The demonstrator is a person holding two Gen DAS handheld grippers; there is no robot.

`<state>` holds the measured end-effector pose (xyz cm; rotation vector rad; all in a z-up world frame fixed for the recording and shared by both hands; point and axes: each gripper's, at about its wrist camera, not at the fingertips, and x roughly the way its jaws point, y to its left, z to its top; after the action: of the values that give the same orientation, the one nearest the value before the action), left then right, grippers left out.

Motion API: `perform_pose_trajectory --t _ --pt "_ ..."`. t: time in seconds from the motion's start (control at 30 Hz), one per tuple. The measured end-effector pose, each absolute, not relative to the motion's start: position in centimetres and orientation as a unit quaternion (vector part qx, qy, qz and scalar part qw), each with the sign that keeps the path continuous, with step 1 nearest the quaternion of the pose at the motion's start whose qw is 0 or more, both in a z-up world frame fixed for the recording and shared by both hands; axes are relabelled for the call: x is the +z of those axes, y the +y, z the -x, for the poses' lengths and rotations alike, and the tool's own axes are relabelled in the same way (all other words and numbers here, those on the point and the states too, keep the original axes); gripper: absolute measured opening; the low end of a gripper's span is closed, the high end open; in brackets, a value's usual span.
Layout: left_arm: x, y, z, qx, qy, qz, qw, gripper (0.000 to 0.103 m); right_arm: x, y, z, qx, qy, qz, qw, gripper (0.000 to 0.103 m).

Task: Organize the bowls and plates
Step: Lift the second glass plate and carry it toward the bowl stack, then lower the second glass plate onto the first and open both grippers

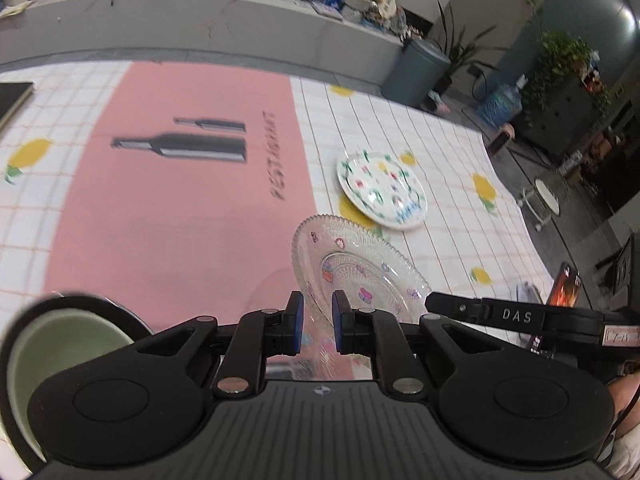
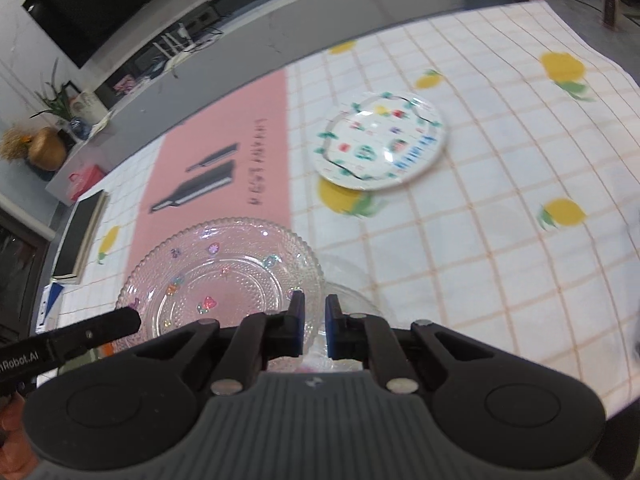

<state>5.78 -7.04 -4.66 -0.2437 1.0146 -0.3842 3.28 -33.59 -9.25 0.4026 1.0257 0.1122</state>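
Note:
A clear glass plate (image 1: 360, 276) with small coloured stickers hangs tilted above the table, held at two sides. My left gripper (image 1: 318, 304) is shut on its near rim. My right gripper (image 2: 314, 304) is shut on the right rim of the glass plate (image 2: 224, 276). In the left wrist view one right gripper finger (image 1: 436, 304) meets the plate's right edge. In the right wrist view a left gripper finger (image 2: 132, 318) meets its left edge. A white patterned plate (image 1: 380, 188) (image 2: 380, 144) lies flat on the checked cloth beyond. A green bowl (image 1: 60, 360) with a dark rim sits at lower left.
A pink placemat (image 1: 180, 208) (image 2: 216, 152) with a bottle print covers the table's middle. A black book (image 2: 80, 236) lies at the far left edge. Beyond the table's right edge (image 1: 516, 200) are a grey bin (image 1: 420, 68) and plants. A faint clear curved rim (image 2: 356, 296) shows under the glass plate.

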Motion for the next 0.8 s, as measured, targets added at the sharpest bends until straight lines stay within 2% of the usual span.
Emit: perform_pose_trajectory --t 0.8 --pt "-10.2 -8.3 -3.7 -0.165 0.542 0.119 0.815 0.016 -12.9 -34.1 -1.1 0.031 0.525 -0.174 0.832 0.008"
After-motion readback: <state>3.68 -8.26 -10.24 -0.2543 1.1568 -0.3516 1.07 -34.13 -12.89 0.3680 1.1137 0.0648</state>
